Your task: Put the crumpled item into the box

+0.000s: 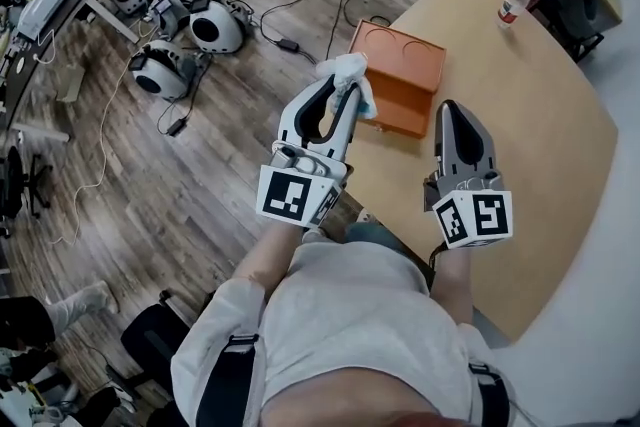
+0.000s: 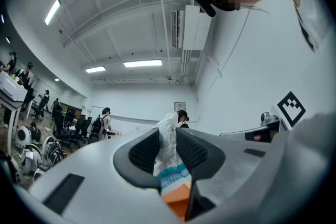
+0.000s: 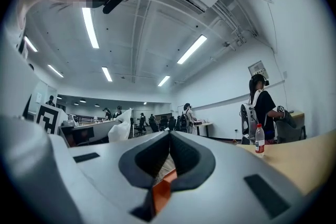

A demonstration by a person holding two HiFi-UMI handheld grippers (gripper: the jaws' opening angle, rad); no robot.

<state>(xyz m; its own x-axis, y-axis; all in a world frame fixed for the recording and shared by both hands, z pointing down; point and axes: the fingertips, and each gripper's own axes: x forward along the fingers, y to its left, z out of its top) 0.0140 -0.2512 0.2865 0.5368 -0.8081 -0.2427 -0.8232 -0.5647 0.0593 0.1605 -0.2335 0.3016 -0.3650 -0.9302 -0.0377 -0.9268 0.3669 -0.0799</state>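
Observation:
The crumpled white item, with a blue printed patch, is pinched between the jaws of my left gripper, which is shut on it. It hangs in the air at the near left corner of the orange box, whose top shows two round hollows. In the left gripper view the crumpled item stands up between the black pads, with the orange box below. My right gripper hovers just right of the box, jaws shut with nothing between them; its tips meet in the right gripper view.
The box sits at the left edge of a light wooden table. A plastic bottle stands at the table's far side. Left of the table, white-and-black devices and cables lie on the wooden floor.

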